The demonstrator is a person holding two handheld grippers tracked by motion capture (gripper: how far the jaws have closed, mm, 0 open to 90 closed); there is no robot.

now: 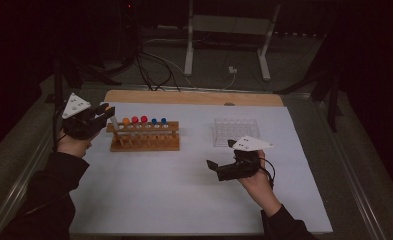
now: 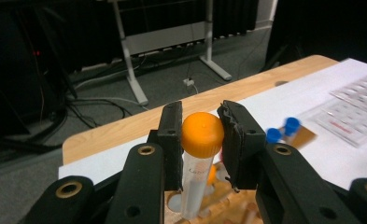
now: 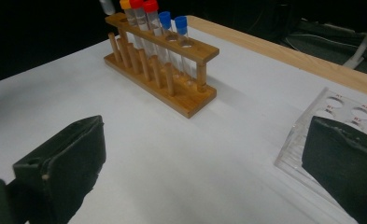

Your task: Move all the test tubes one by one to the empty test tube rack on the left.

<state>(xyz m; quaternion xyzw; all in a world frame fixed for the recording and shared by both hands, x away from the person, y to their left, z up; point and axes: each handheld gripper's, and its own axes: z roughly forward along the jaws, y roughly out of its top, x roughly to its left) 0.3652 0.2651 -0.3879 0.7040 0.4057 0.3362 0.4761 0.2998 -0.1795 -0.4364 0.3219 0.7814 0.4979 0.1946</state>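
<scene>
My left gripper (image 1: 105,110) is shut on a clear tube with an orange cap (image 2: 202,133), gripping it at the cap. The tube (image 1: 113,121) hangs slightly tilted over the left end of the wooden tube rack (image 1: 144,139). Its lower end is at the rack's top bar (image 2: 228,205), and I cannot tell whether it sits in a hole. The rack (image 3: 162,70) holds one orange-capped tube (image 3: 125,4), two red-capped and two blue-capped (image 3: 181,21). My right gripper (image 1: 218,161) hovers low over the white mat, right of the rack, its jaws wide open (image 3: 204,163) and empty.
A clear plastic tube tray (image 1: 236,131) stands on the mat right of the wooden rack, just beyond my right gripper (image 3: 340,107). The white mat (image 1: 184,200) lies on a wooden tabletop (image 1: 194,97). Cables and a stand's legs are on the floor behind the table.
</scene>
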